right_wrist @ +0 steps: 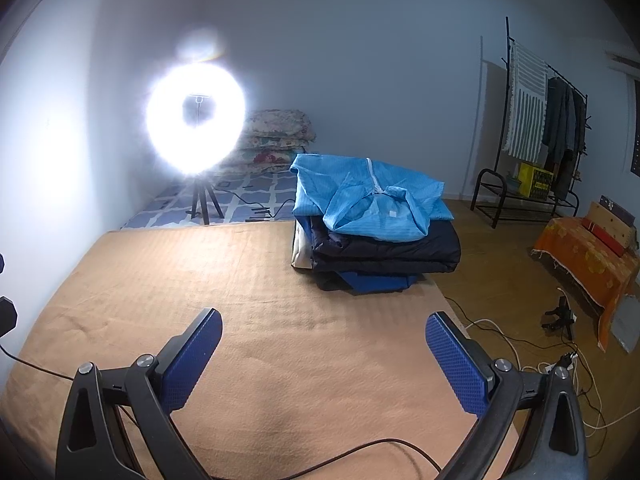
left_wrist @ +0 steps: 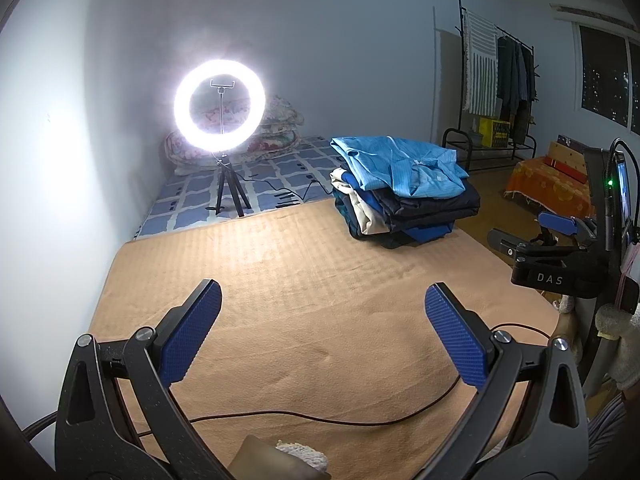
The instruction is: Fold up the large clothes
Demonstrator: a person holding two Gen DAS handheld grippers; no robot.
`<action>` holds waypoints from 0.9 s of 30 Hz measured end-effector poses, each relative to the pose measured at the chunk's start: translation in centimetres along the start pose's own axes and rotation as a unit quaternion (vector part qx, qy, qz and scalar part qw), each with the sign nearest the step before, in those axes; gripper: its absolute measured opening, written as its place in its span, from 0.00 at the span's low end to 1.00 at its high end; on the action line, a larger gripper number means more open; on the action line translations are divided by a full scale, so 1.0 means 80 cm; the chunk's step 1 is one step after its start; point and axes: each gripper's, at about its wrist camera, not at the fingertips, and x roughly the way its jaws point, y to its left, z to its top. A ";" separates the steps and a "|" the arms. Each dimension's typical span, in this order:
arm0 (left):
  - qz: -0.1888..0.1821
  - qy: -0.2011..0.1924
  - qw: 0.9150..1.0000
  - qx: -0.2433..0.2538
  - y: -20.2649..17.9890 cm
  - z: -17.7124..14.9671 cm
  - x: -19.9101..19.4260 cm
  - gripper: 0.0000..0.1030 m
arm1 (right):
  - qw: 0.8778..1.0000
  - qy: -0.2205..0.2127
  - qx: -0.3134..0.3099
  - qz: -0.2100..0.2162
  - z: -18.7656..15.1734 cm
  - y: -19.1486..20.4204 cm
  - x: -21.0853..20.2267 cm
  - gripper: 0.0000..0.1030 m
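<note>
A stack of folded clothes (left_wrist: 404, 200) (right_wrist: 376, 232) sits at the far right corner of a tan blanket (left_wrist: 304, 280) (right_wrist: 240, 300). On top lies a light blue garment (left_wrist: 400, 164) (right_wrist: 368, 196), over a dark navy one (right_wrist: 392, 252). My left gripper (left_wrist: 323, 308) hovers open over the bare blanket, well short of the stack, with nothing between its blue pads. My right gripper (right_wrist: 324, 336) is likewise open and empty above the blanket, nearer the stack. The right gripper (left_wrist: 560, 226) also shows at the right edge of the left wrist view.
A lit ring light on a tripod (left_wrist: 220, 104) (right_wrist: 196, 120) stands on the checked bedding behind the blanket, beside folded quilts (right_wrist: 276, 136). A thin cable (left_wrist: 320, 420) crosses the blanket's near edge. A clothes rack (right_wrist: 536, 132), orange-covered bench (right_wrist: 588, 256) and floor cables (right_wrist: 560, 360) lie right.
</note>
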 end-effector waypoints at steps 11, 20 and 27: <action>0.002 0.000 1.000 0.001 0.002 0.002 -0.002 1.00 | 1.000 0.002 0.003 0.001 -0.002 0.002 0.001 1.00; 0.002 0.000 1.000 0.003 0.002 0.001 -0.002 1.00 | 1.000 0.003 0.004 0.000 -0.004 0.004 0.000 1.00; 0.007 0.000 1.000 0.005 0.006 -0.003 -0.003 1.00 | 1.000 0.004 0.005 0.001 -0.005 0.004 0.000 1.00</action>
